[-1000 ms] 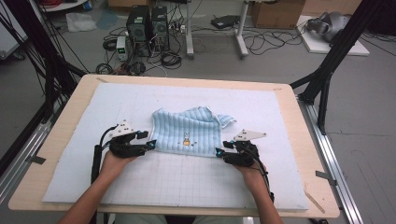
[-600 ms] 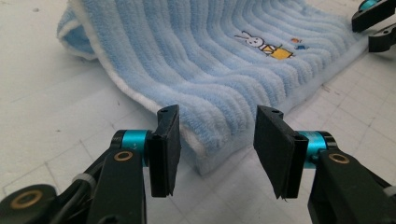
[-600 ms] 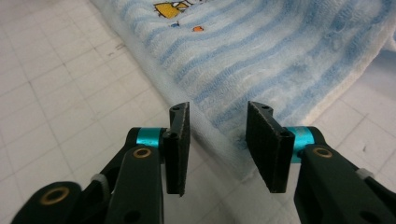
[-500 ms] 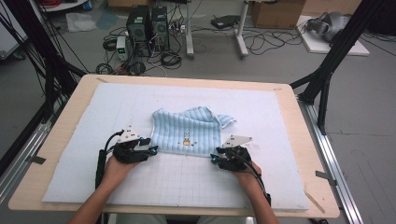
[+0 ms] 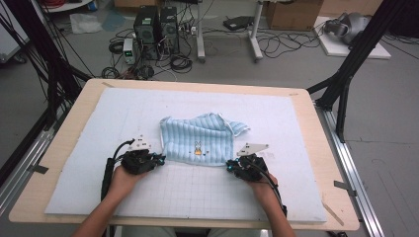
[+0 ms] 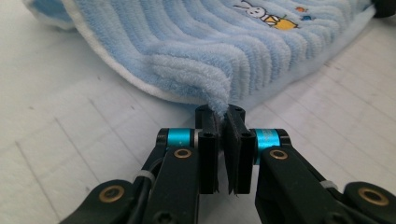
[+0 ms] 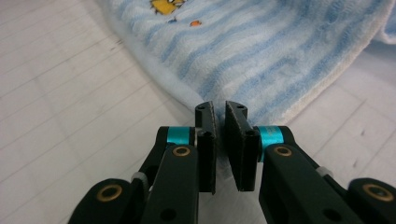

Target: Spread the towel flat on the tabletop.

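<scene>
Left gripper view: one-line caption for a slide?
Left claw, its jaws just closed, pinches a corner of the blue striped towel on the gridded mat.

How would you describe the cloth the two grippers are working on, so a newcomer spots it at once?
On the wooden table lies a white gridded mat; near its middle sits a pale blue ribbed terry towel with a white edge, partly folded. A small embroidered rabbit marks it, and the left gripper and right gripper each pinch a near corner.

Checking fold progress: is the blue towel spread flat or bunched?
Bunched. The blue towel lies rumpled, far edge humped, a flap at its right; the near corners are pinched by the left gripper and the right gripper.
</scene>
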A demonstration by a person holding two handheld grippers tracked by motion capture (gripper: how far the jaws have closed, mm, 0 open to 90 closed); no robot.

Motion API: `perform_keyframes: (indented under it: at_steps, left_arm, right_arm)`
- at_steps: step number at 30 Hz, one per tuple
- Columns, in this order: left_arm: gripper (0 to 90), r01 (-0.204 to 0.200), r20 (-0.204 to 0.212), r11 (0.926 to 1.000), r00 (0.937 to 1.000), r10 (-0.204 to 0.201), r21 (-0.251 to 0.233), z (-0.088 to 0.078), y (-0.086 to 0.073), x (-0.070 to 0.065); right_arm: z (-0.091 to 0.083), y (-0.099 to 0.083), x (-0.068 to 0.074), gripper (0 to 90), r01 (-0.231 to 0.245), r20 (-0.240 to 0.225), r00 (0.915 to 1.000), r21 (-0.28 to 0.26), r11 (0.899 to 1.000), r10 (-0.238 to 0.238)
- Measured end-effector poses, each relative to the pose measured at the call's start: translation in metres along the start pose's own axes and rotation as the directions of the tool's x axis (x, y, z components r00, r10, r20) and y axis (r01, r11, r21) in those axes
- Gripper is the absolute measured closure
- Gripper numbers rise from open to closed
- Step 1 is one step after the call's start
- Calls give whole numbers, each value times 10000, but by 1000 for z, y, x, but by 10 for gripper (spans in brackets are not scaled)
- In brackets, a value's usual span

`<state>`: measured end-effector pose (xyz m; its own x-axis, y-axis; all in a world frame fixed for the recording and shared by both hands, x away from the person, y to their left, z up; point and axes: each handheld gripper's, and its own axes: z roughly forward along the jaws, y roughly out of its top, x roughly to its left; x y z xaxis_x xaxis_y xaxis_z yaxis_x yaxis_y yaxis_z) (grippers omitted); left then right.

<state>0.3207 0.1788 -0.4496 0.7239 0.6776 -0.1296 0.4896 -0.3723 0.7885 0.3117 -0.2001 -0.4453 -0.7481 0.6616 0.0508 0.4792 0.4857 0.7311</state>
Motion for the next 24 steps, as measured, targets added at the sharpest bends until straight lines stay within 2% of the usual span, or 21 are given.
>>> perform_keyframes:
  at_steps: [4,5,9,12,15,19,22,24]
  left_arm:
    - [841,69,386,9996,9992,-59,-266,-12,-6,-4]
    - [841,120,462,9994,9989,-106,-313,-15,-7,-6]
    - [841,31,691,9994,9976,-7,-353,-25,-15,-12]
    - [839,86,1029,9991,9947,-44,-411,-33,-22,-16]
    - [838,74,1197,9996,9928,-40,-285,-39,-30,-20]
    - [839,-34,1657,9999,9862,54,-126,-46,-38,-29]
    - [839,-217,2084,9998,9778,211,6,-51,-43,-34]
    - [824,-270,2144,9996,9764,269,-28,-53,-46,-35]
  right_arm:
    - [-8,-5,8,828,297,-452,9986,175,9994,-289]
    - [-9,-6,9,828,210,-590,9981,212,9996,-197]
    - [-16,-10,16,827,216,-1028,9945,154,9996,-199]
    - [-23,-12,23,827,388,-1304,9907,38,9992,-380]
    - [-30,-17,30,827,537,-1631,9852,-18,9986,-533]
    - [-37,-24,40,834,696,-1942,9788,172,9974,-650]
    - [-42,-30,46,834,778,-2179,9735,277,9966,-700]
    - [-47,-32,49,797,727,-2336,9700,160,9972,-670]
